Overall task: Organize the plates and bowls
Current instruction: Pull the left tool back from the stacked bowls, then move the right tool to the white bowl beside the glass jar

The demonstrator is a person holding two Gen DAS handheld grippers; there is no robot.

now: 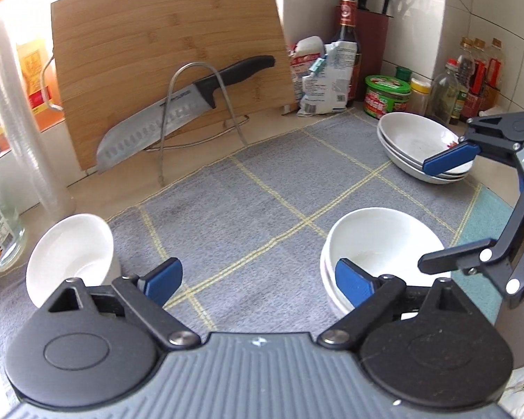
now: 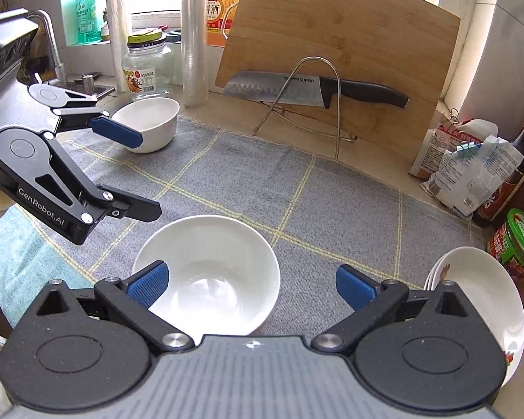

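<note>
A stack of white bowls stands on the grey mat, just in front of my right finger in the left wrist view; it also shows in the right wrist view. A single white bowl sits at the mat's left edge, seen also in the right wrist view. A stack of white plates lies at the right, seen also in the right wrist view. My left gripper is open and empty above the mat. My right gripper is open and empty, over the bowl stack's right rim.
A bamboo cutting board and a large knife lean in a wire rack at the back. Sauce bottles, jars and bags crowd the right corner. A glass jar and a sink tap are at the left.
</note>
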